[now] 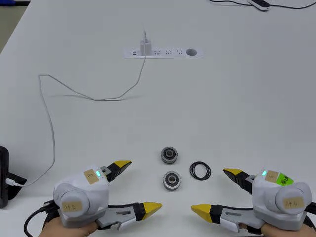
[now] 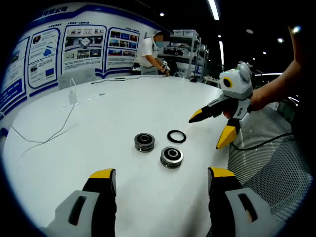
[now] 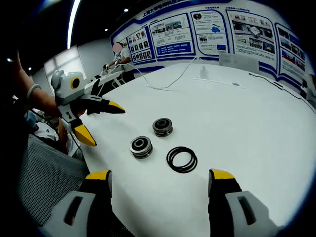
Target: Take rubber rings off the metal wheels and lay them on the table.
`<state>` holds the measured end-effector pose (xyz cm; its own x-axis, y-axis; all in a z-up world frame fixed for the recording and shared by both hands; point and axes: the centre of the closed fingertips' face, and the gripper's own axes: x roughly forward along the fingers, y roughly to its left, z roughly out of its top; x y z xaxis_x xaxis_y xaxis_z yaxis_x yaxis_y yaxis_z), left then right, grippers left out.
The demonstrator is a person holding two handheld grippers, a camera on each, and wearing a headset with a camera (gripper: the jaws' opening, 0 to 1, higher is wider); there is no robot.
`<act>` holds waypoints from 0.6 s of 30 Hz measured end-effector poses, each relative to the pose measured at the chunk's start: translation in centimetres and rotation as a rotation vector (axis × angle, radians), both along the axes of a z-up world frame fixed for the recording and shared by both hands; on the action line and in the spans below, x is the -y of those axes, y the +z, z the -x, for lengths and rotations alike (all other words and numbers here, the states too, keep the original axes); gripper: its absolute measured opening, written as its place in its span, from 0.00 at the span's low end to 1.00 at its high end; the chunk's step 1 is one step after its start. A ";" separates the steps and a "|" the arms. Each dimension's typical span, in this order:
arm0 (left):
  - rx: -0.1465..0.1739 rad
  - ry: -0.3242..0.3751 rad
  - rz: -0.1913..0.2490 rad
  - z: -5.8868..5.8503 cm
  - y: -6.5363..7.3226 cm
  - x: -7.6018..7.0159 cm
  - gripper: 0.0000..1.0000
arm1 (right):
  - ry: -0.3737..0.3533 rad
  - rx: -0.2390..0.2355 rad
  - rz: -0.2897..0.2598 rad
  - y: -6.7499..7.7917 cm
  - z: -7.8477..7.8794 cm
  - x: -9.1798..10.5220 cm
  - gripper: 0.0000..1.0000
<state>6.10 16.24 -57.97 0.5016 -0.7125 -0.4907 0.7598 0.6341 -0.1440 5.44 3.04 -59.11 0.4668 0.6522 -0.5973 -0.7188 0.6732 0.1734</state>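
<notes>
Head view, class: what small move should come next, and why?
Probably close the open left gripper onto the nearer round metal wheel to steady it. Thin black rubber rings already lie on the white table; this wheel and the farther wheel sit untouched, and the right gripper is open.

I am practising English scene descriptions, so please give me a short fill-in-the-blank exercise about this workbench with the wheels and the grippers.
1. Exactly ____ metal wheels rest on the white table.
2. In the head view, the black rubber rings lie to the ____ of the wheels.
3. The left gripper and the right gripper are both ____ and hold nothing.
Missing words: two; right; open.
</notes>
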 end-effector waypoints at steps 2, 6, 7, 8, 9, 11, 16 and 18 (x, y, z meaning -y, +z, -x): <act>0.004 0.000 -0.001 0.2 0.0 -0.1 0.80 | 0.005 0.014 0.011 0.0 0.1 0.1 0.84; 0.001 0.002 -0.003 0.8 0.1 -0.2 0.84 | 0.003 0.026 0.025 -0.2 0.3 0.5 0.88; 0.002 0.000 -0.002 0.9 0.1 -0.2 0.85 | 0.003 0.027 0.025 -0.2 0.4 0.6 0.89; 0.006 0.000 -0.003 1.1 0.2 -0.3 0.86 | 0.001 0.031 0.027 -0.2 0.5 0.7 0.90; 0.006 0.000 -0.004 1.3 0.2 -0.3 0.87 | 0.001 0.034 0.029 -0.2 0.6 0.7 0.91; 0.004 0.002 0.001 1.6 0.3 -0.4 0.89 | 0.006 0.037 0.030 -0.3 0.8 0.8 0.93; 0.003 0.022 0.012 2.0 0.3 -0.7 0.93 | 0.026 0.058 0.037 0.0 1.3 0.7 0.96; 0.006 0.037 0.010 2.0 0.3 -0.9 0.95 | 0.029 0.063 0.041 0.0 1.4 0.7 0.98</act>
